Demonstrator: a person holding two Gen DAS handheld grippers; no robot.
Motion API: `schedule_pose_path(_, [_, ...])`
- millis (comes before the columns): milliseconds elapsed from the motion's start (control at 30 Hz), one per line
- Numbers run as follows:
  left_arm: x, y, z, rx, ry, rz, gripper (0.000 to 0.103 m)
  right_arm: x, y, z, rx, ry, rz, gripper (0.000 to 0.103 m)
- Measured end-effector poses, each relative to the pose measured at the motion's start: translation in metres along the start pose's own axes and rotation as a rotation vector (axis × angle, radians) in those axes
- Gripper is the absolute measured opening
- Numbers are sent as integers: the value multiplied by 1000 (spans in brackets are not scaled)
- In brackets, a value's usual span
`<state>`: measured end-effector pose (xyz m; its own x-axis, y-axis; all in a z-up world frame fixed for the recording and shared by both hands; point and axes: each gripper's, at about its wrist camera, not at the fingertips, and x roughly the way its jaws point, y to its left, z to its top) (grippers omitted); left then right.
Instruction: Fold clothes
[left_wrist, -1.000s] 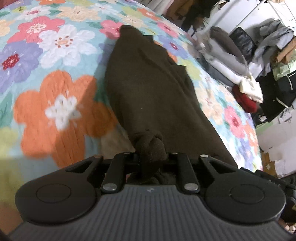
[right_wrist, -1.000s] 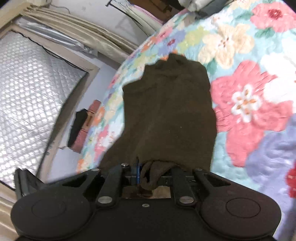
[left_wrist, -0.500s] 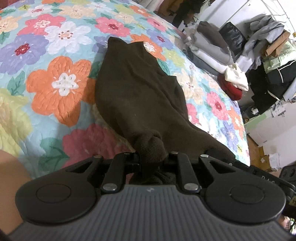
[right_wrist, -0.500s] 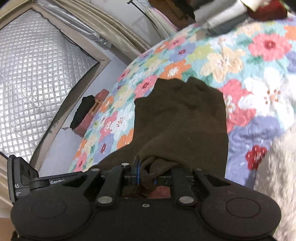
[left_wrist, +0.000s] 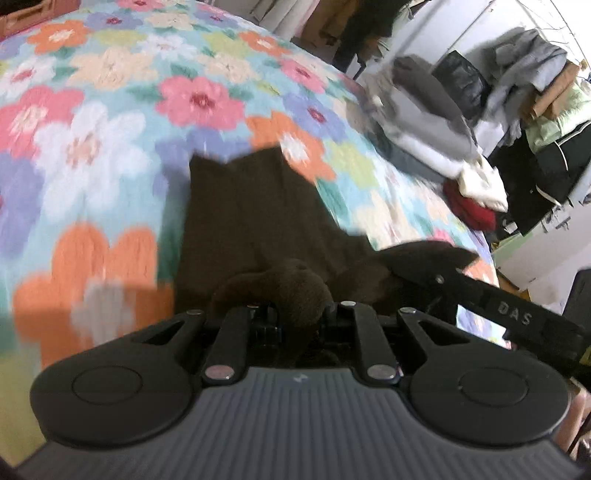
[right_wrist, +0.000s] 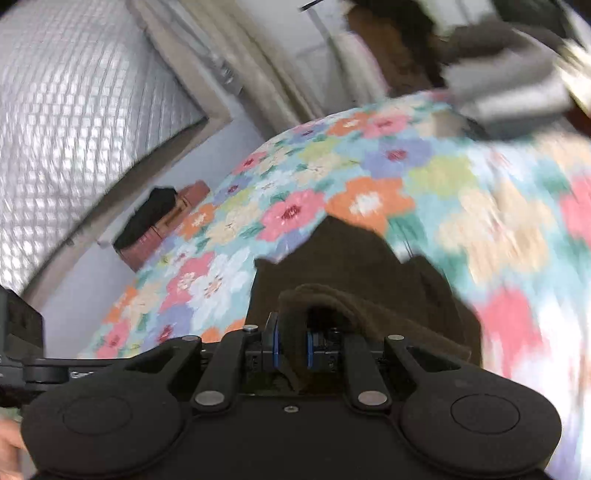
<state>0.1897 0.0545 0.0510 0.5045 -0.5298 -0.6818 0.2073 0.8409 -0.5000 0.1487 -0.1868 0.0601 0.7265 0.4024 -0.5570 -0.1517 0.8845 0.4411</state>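
Observation:
A dark brown knit garment (left_wrist: 255, 218) lies stretched over the flowered bedspread (left_wrist: 92, 147). My left gripper (left_wrist: 301, 317) is shut on a bunched edge of it at the near end. My right gripper (right_wrist: 291, 347) is shut on another fold of the same garment (right_wrist: 347, 266), which runs away from it across the bed. The right gripper's black body (left_wrist: 480, 295) shows at the right of the left wrist view, close beside the left one. Both views are blurred by motion.
A pile of folded grey, white and red clothes (left_wrist: 436, 140) sits at the bed's far right edge. Hanging coats and bags (left_wrist: 535, 85) stand beyond it. A quilted silver window cover (right_wrist: 74, 110) and a brown-and-black box (right_wrist: 159, 221) lie past the bed's left side.
Both grippers have moved forward over the bed with the garment held. The visible stretch of garment has grown shorter, and the right gripper now sits close beside the left.

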Motion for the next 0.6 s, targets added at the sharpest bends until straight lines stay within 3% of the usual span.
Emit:
schedule_pose_path(167, [46, 37, 43, -5, -73, 64, 15, 77, -2, 50, -42, 47, -9, 16])
schedule_pose_path(300, [76, 67, 44, -38, -102, -25, 16, 111, -29, 55, 33, 56, -12, 23])
schedule_pose_path(400, [85, 80, 42, -48, -119, -75, 16, 108, -53, 49, 109, 63, 28, 27])
schedule_pose_path(467, [85, 84, 46, -65, -108, -101, 16, 90, -70, 45, 172, 7, 66, 30])
schedule_pose_path(500, [85, 83, 47, -62, -107, -101, 16, 79, -79, 43, 193, -28, 79, 38])
schedule_pose_path(600, [87, 81, 48, -38, -112, -91, 16, 45, -100, 27, 225, -114, 77, 44])
